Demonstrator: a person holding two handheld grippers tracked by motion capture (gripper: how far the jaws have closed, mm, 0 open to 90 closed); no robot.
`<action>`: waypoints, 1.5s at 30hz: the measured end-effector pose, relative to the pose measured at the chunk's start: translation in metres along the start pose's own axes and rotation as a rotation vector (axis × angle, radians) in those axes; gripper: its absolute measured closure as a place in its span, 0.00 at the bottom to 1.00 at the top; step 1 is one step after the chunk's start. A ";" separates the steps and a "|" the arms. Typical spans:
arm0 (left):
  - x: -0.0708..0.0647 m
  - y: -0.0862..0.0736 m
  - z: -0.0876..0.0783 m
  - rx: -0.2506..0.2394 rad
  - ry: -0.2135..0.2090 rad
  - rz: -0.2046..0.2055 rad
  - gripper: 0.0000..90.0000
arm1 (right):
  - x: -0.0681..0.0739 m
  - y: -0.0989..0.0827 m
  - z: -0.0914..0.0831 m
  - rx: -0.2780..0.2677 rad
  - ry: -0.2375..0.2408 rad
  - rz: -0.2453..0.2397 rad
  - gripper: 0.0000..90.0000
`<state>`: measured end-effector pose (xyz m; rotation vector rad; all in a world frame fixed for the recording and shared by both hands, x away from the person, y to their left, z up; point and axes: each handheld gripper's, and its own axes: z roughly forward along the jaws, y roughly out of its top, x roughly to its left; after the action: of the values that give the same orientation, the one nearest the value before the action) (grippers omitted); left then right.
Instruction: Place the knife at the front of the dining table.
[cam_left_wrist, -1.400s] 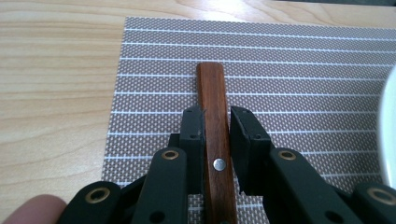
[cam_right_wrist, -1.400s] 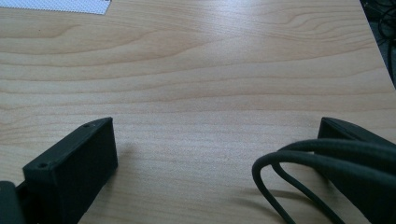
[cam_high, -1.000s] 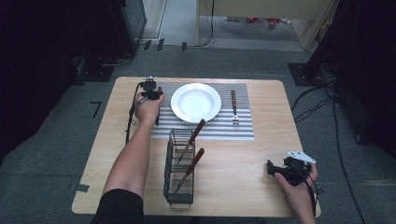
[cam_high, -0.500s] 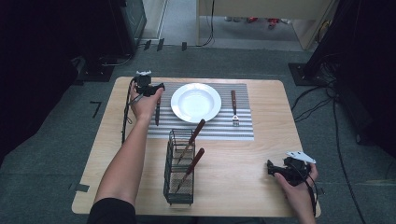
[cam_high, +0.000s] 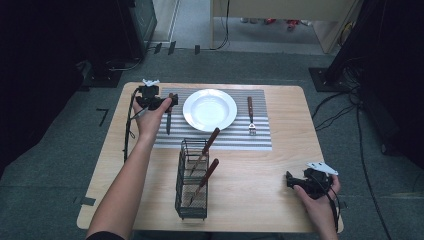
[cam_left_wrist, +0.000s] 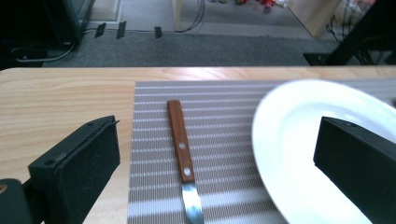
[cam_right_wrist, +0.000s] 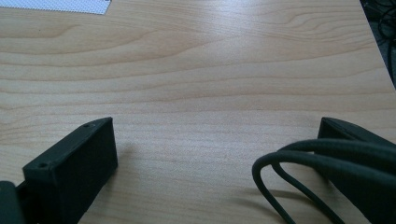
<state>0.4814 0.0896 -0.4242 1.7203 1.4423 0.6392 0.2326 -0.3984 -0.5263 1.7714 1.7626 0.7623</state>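
A knife with a wooden handle (cam_left_wrist: 180, 144) lies on the striped placemat (cam_left_wrist: 224, 121), just left of the white plate (cam_left_wrist: 299, 140). My left gripper (cam_left_wrist: 215, 154) hovers over it, open. Its jaws have just been opening, and nothing is between them. In the high view the left gripper (cam_high: 159, 99) is at the mat's far left corner, beside the knife (cam_high: 169, 117) and the plate (cam_high: 210, 111). A fork (cam_high: 251, 117) lies right of the plate. My right gripper (cam_high: 292, 181) rests open near the table's front right, over bare wood (cam_right_wrist: 215, 154).
A black wire basket (cam_high: 192, 182) stands in the front middle of the table with two wooden-handled utensils (cam_high: 206, 150) leaning in it. A cable (cam_right_wrist: 299, 172) loops in front of the right jaw. Dark equipment and cables surround the table on the floor.
My left gripper has let go of the knife, opened wide and lifted up and back from it. The knife stays on the mat. The right hand has not moved.
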 end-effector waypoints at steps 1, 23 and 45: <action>-0.001 -0.001 -0.003 -0.006 0.008 0.005 0.01 | 0.000 0.000 0.000 0.000 0.000 0.000 0.00; 0.034 -0.083 -0.099 -0.043 0.013 0.032 0.01 | 0.000 0.000 0.000 0.000 0.000 0.000 0.00; 0.075 -0.183 -0.141 0.078 0.092 0.021 0.01 | 0.000 0.000 0.000 0.001 0.000 0.001 0.00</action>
<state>0.2825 0.2049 -0.5021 1.7881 1.5328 0.6901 0.2326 -0.3983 -0.5262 1.7726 1.7624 0.7618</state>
